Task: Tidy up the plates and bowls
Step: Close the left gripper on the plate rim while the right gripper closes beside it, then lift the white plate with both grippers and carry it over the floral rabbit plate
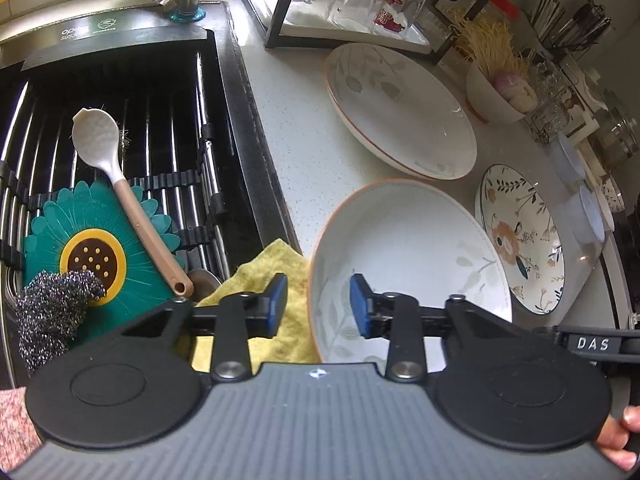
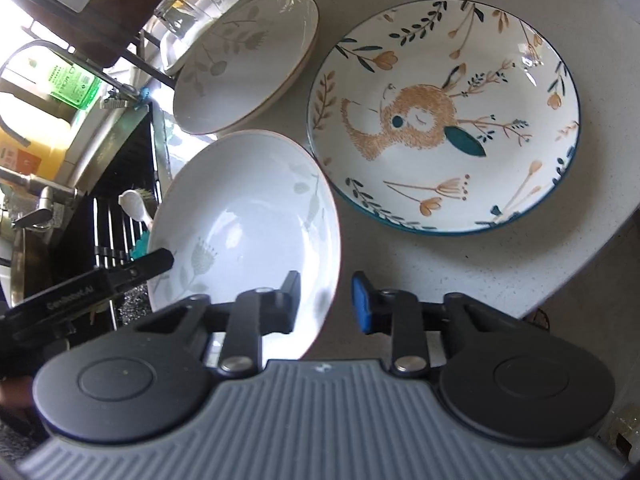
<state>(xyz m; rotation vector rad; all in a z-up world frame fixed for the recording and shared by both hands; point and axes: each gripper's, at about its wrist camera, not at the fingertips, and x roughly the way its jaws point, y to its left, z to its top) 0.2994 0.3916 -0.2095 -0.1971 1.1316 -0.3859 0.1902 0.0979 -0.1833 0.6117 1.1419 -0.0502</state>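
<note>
Straddling opposite rims of the near leaf-patterned plate (image 1: 412, 256), both grippers are seen with jaws partly closed but not yet pressed onto it. On the left gripper (image 1: 319, 306) one pad lies outside the rim over the yellow cloth (image 1: 276, 276) and the other inside the plate; a gap is visible on both sides, so nothing is grasped. The right gripper (image 2: 326, 306) is set likewise across the far rim, also unclenched.

The plate sits at the worktop's (image 1: 288, 128) front edge, just beside the sink (image 1: 120, 140), and appears tipped up on one side, possibly resting on the cloth. A matching plate (image 1: 400, 108) lies nearer the back edge, and a rabbit-patterned plate (image 2: 444, 116) lies to the right.

If the rim is pinched unevenly, the glazed plate could be rocked off the cloth and slid toward the sink. A shallow bite on the thin lip could be lost in lifting. The cloth could be caught by the left outer pad.
</note>
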